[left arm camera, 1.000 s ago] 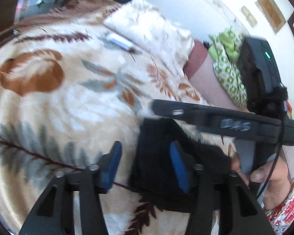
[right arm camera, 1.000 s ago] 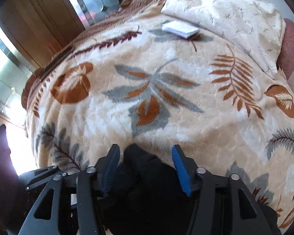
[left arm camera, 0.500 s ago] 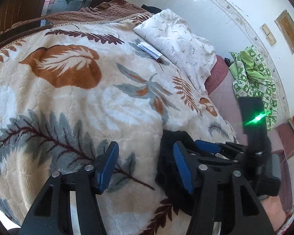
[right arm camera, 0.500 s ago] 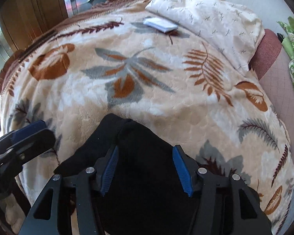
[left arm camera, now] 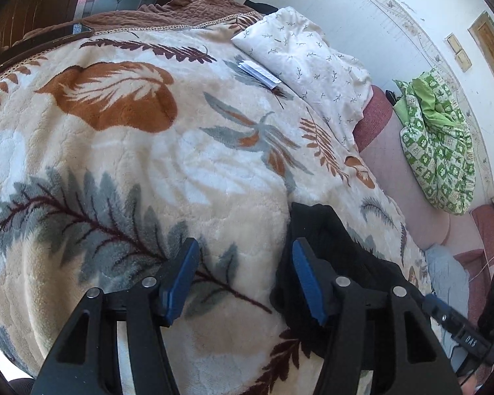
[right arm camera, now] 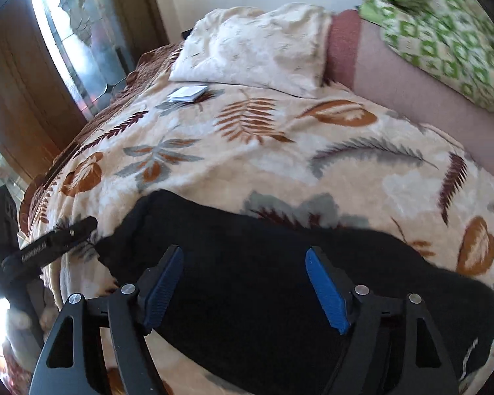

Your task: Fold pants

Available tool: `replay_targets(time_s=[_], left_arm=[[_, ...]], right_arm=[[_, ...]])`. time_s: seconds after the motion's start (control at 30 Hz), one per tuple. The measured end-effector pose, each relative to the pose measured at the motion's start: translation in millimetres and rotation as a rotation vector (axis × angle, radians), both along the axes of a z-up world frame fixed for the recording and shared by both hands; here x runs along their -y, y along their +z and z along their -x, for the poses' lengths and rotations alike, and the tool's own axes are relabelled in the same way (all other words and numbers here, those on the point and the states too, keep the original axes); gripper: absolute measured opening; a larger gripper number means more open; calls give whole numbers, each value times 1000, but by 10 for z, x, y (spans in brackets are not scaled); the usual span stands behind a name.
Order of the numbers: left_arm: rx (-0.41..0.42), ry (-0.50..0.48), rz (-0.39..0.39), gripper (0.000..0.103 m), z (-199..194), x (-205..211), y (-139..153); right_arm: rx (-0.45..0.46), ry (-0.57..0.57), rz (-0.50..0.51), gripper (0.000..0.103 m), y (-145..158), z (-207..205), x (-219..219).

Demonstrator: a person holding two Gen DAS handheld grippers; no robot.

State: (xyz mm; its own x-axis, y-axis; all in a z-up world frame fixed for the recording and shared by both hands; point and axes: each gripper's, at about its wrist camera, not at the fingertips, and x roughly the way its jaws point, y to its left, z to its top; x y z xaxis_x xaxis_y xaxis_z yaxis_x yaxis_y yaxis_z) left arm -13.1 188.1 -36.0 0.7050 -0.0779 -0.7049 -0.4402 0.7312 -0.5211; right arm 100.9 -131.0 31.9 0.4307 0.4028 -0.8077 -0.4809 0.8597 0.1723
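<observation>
Pants (right arm camera: 280,283) lie dark and flat across the near side of the bed's leaf-print blanket (left arm camera: 148,171), well short of the pillow (left arm camera: 299,65). Big change: a second ago the right claw (right arm camera: 243,283) had a bunched lump between its fingers; now the cloth is spread out wide, and the claw hangs over it with fingers apart, gripping nothing. Left claw (left arm camera: 243,279), fingers apart too, has pulled off to the blanket side of the pants, its far finger just over their edge. Reads like a fold laid down and released. Hard to say how many layers sit there, since the black fabric swallows every crease and its near end runs out of frame. A small white booklet (left arm camera: 260,72) sits beside the pillow.
</observation>
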Motion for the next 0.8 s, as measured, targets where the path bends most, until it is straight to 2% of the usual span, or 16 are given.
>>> replay_targets(time_s=[0.07, 0.13, 0.2, 0.27, 0.4, 0.53, 0.67, 0.8], left_arm=[[-8, 3, 4, 59, 1, 22, -24], [-8, 4, -1, 61, 8, 56, -25], [-4, 2, -13, 62, 16, 107, -16], [4, 5, -14, 62, 33, 151, -13], [10, 8, -6, 62, 56, 191, -23], [30, -18, 24, 62, 39, 220, -17], [36, -52, 91, 62, 17, 239, -50], [27, -81, 106, 62, -25, 280, -74]], right_arm=[[-12, -65, 23, 82, -154, 110, 460], [-54, -112, 3, 82, -291, 157, 790], [-80, -142, -40, 82, -332, 175, 943], [-85, -133, -79, 82, -302, 170, 919], [-70, -9, -79, 82, -197, 54, 451], [-73, 171, -39, 82, -126, -139, -248], [-93, 312, 26, 82, -131, -332, -1047], [-116, 422, 110, 82, -232, -527, -1724]])
